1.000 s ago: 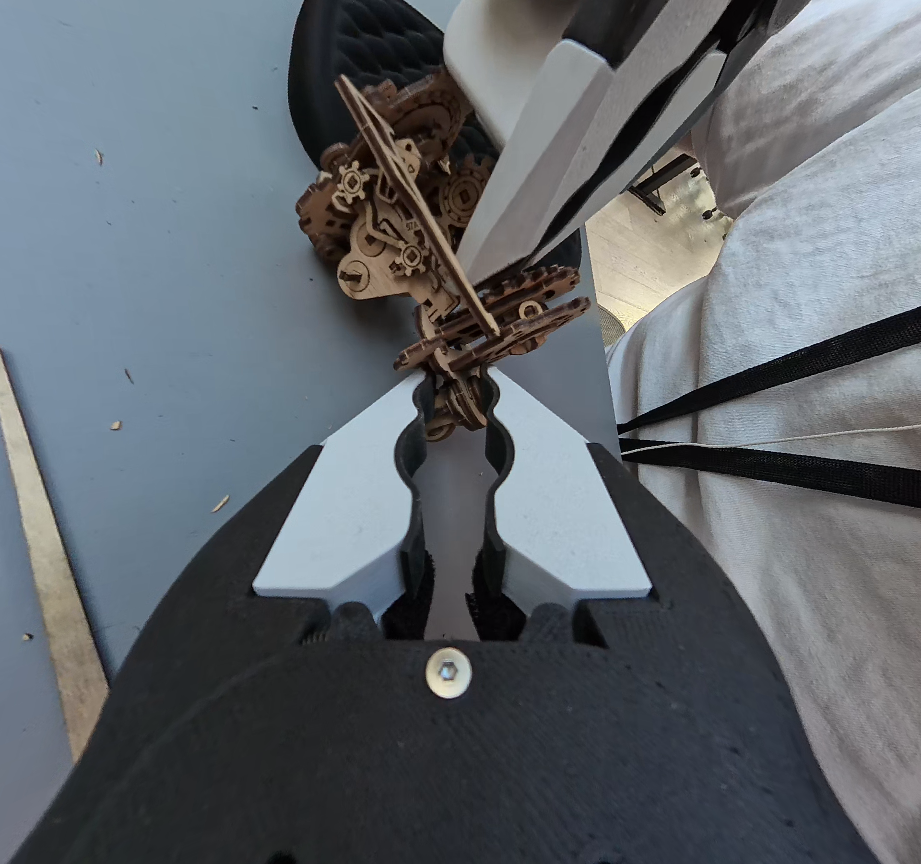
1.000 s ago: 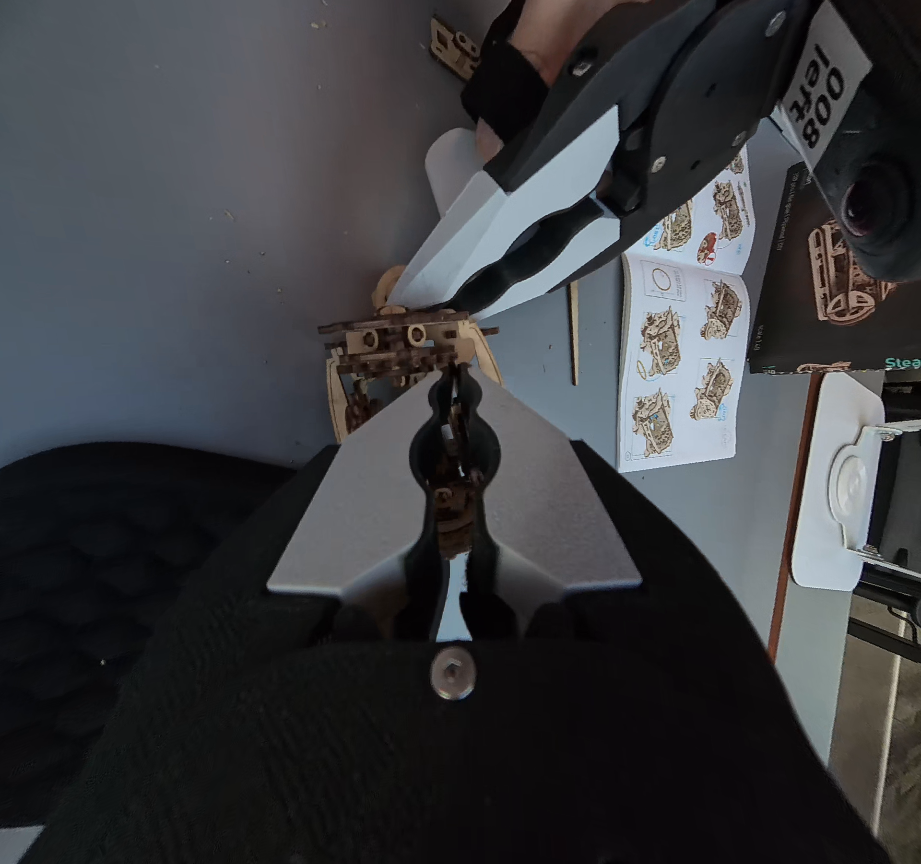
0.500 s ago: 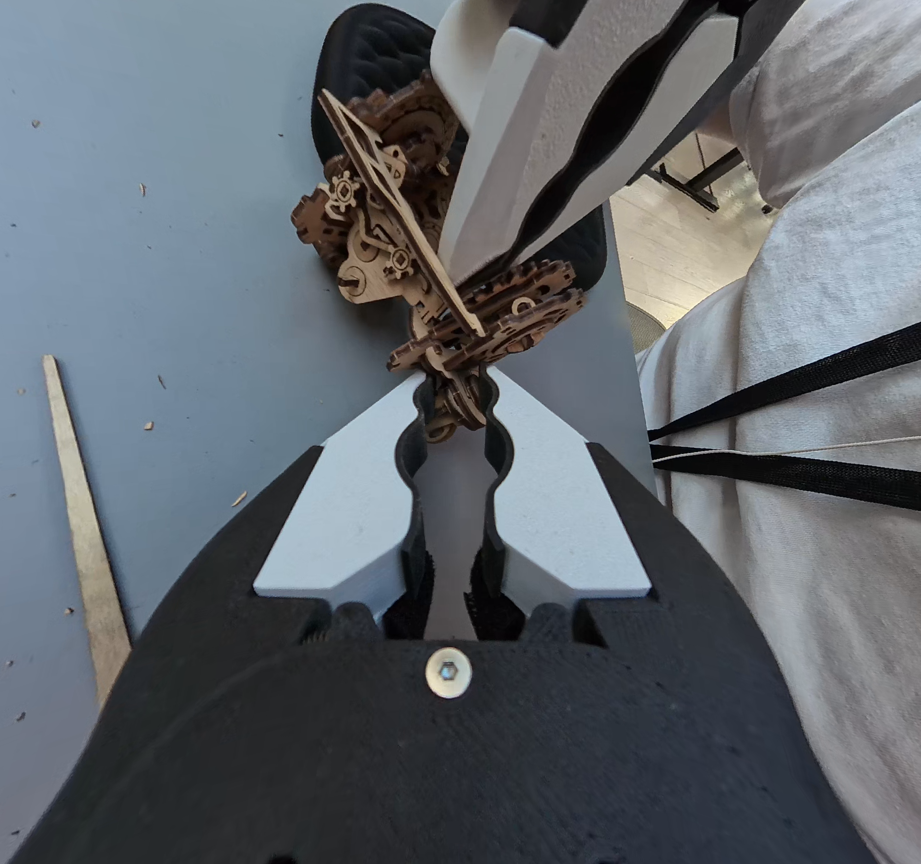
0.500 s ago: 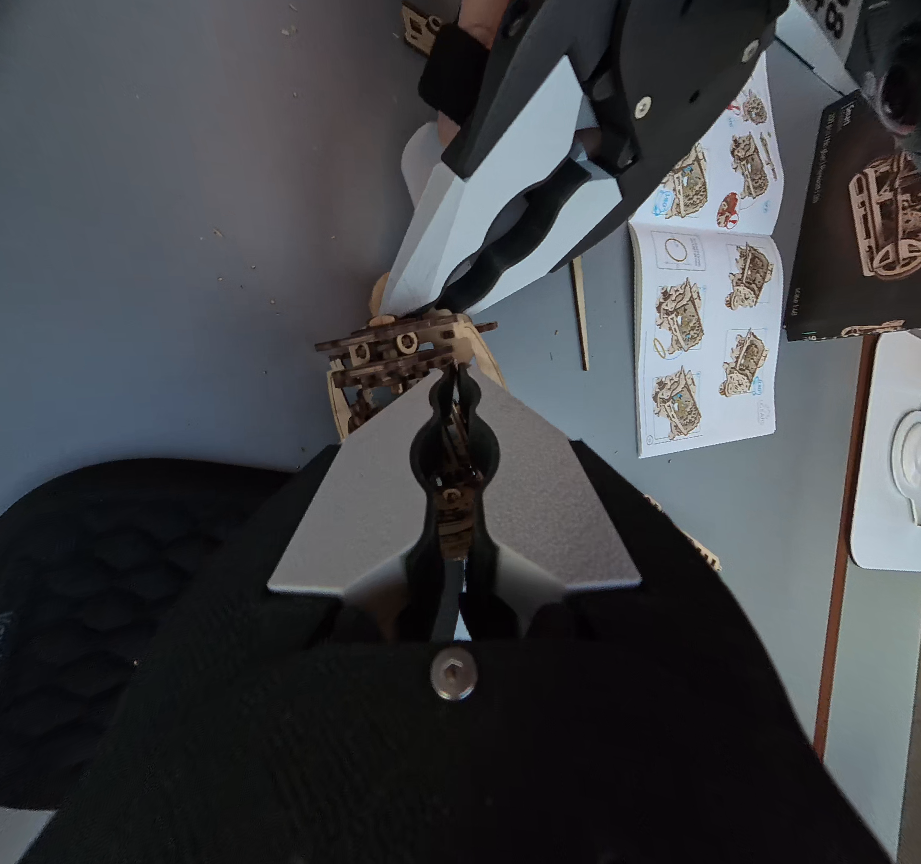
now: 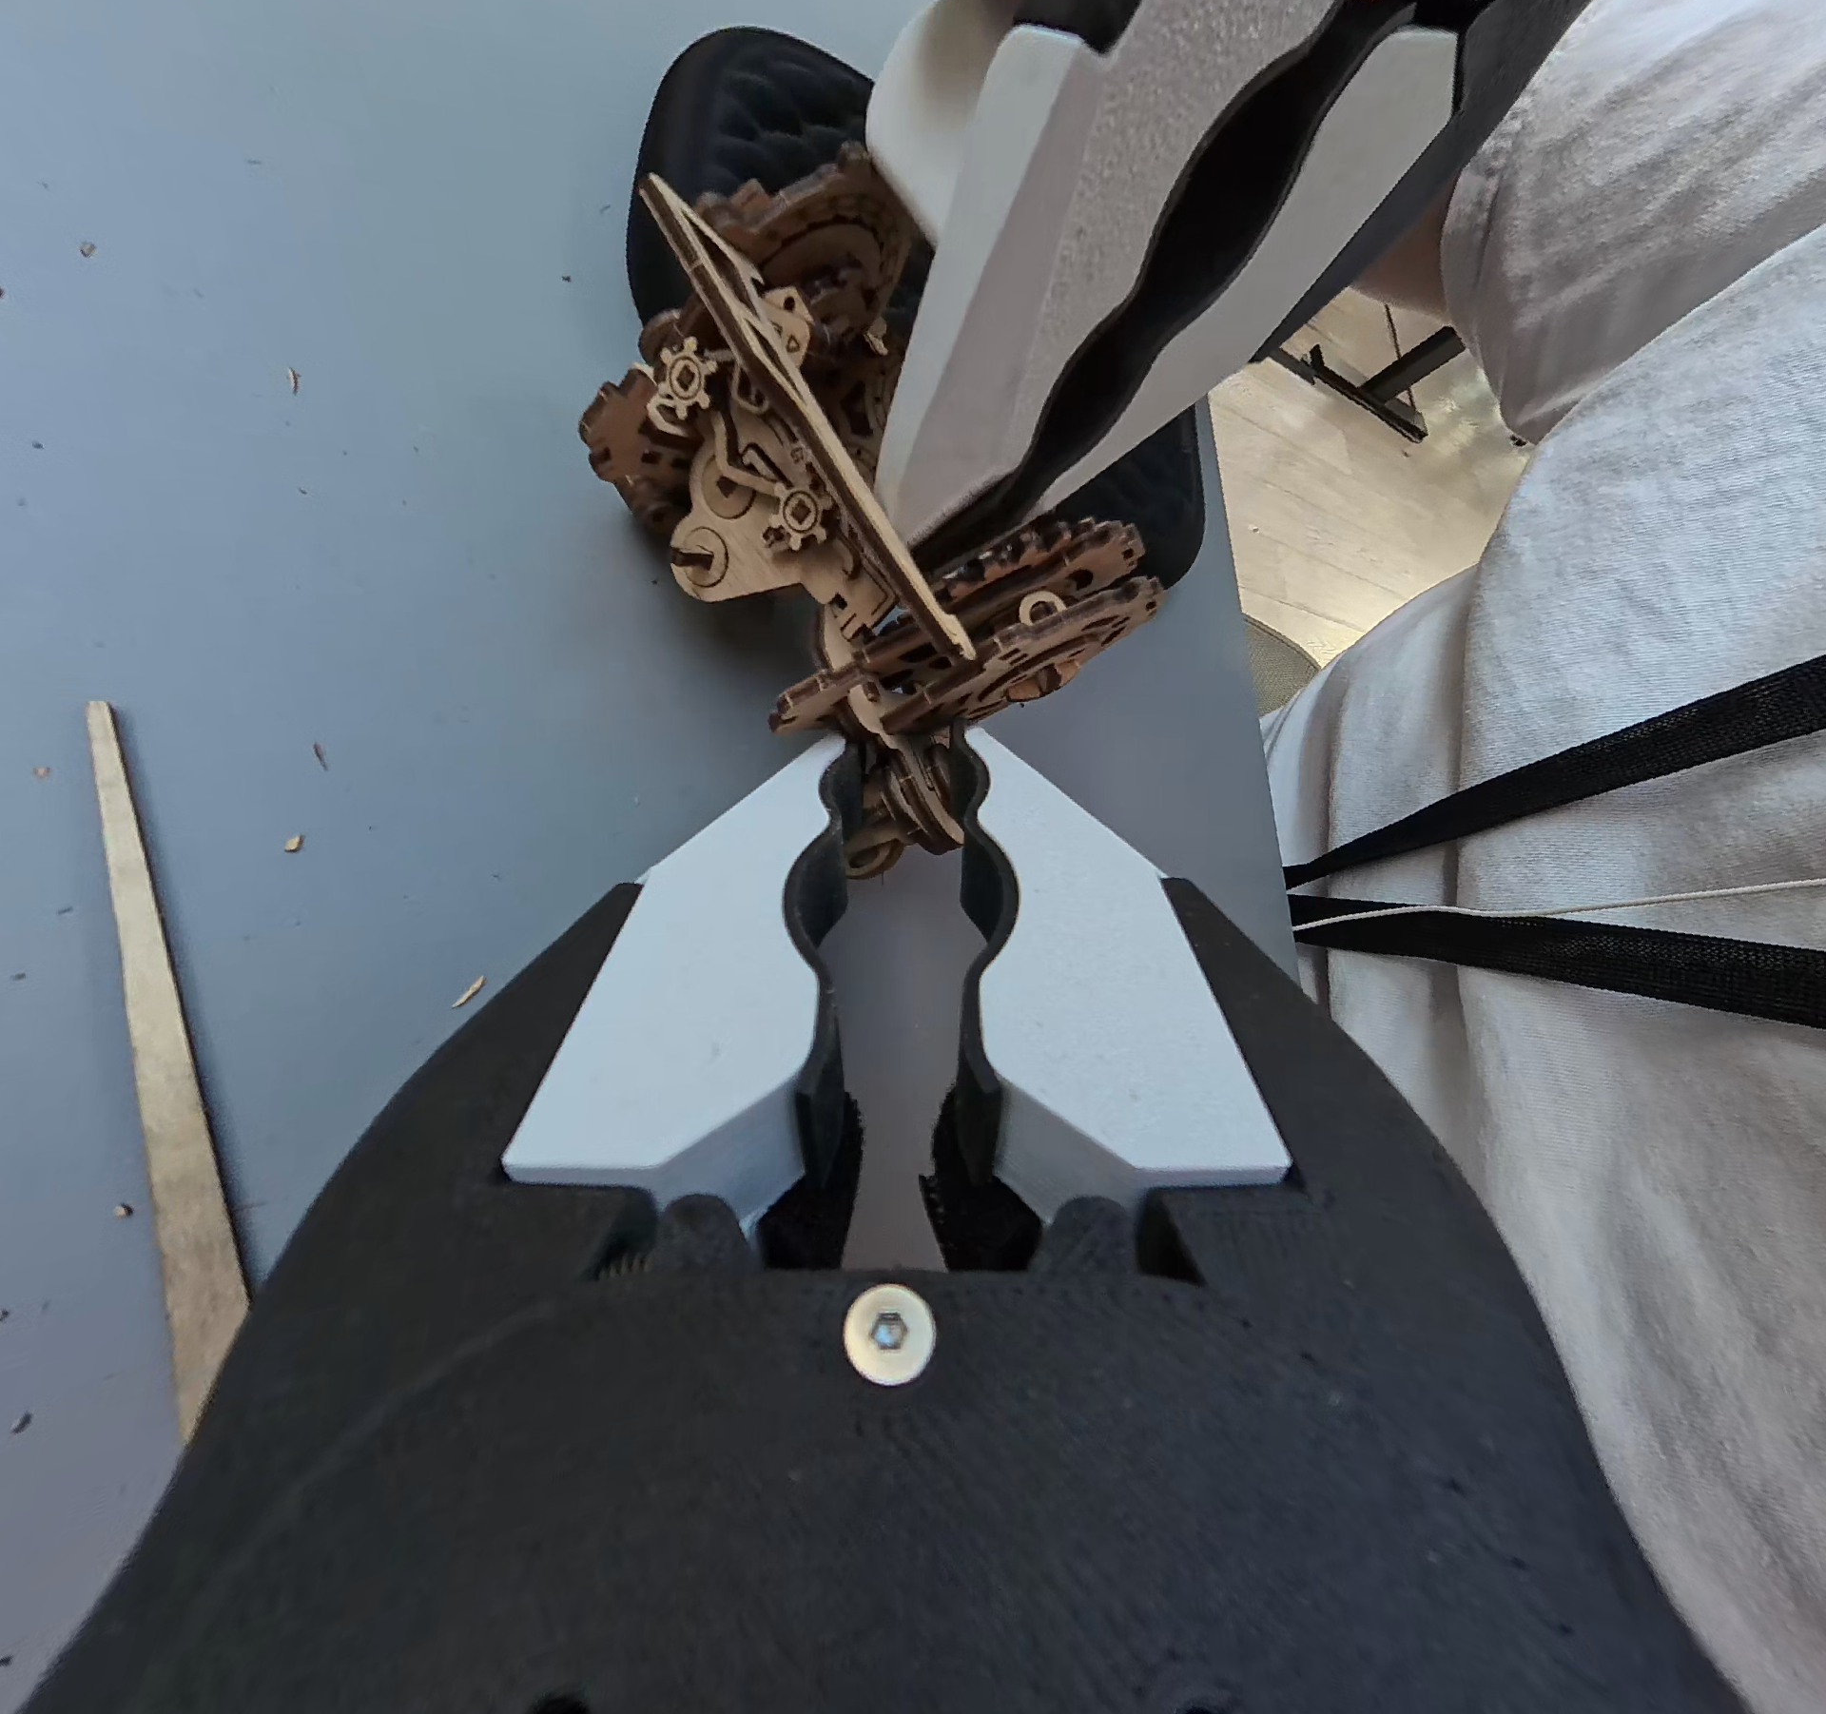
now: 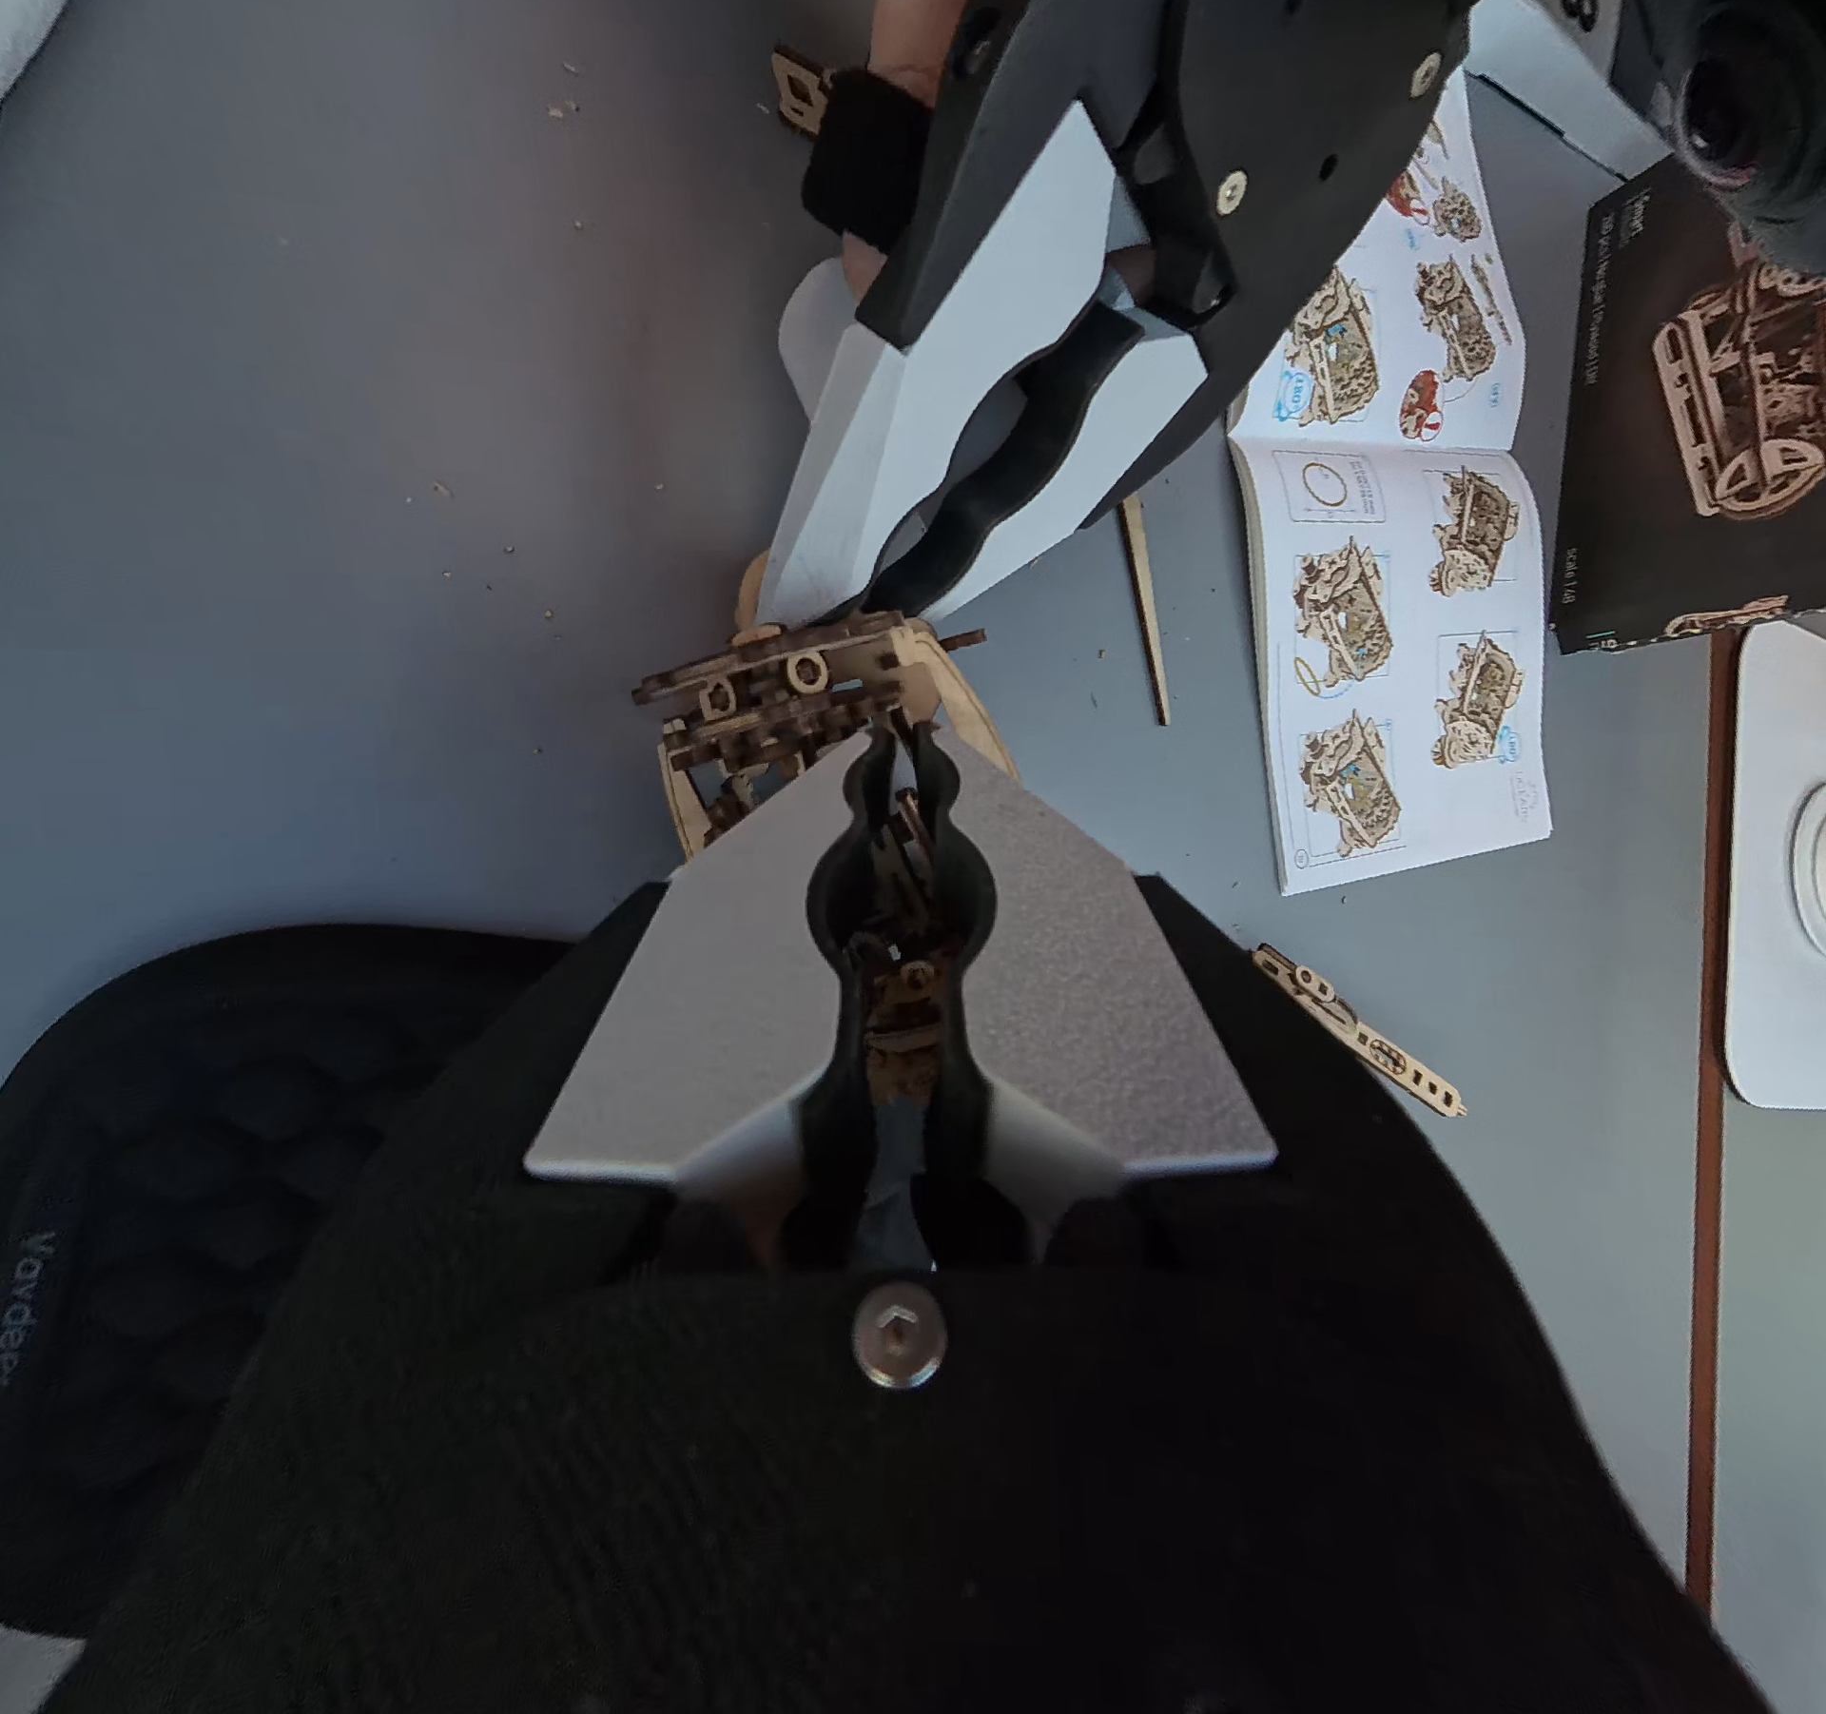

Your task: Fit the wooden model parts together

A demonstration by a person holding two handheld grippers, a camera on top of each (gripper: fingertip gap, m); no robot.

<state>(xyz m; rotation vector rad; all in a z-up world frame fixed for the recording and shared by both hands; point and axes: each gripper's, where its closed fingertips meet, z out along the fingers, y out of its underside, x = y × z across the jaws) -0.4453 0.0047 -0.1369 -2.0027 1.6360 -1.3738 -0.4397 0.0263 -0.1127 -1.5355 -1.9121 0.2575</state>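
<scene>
A brown wooden gear model (image 5: 781, 481) is held in the air above the grey table (image 5: 296, 382) by both grippers. My left gripper (image 5: 904, 755) is shut on a small toothed part at the model's near end. My right gripper (image 5: 924, 530) comes in from the upper right and is shut on the model's flat plate. In the right wrist view, my right gripper (image 6: 904, 743) is shut on the model (image 6: 781, 688), part of which runs back between its pads. The left gripper (image 6: 850, 604) pinches the model's far top edge.
An open instruction booklet (image 6: 1383, 580), a black box (image 6: 1700, 441), a white pad (image 6: 1779, 876), a thin stick (image 6: 1146, 619) and a loose wooden part (image 6: 1354, 1034) lie to the right. A wooden strip (image 5: 158, 1024) lies left. A black cushion (image 5: 751, 115) and the person's torso (image 5: 1581, 580) are close. Left and right tips are no more than a few centimetres apart.
Both grippers keep their hold on the model. The held model and both grippers have shifted and turned slightly over the table; the right gripper now stands steeper in the left wrist view.
</scene>
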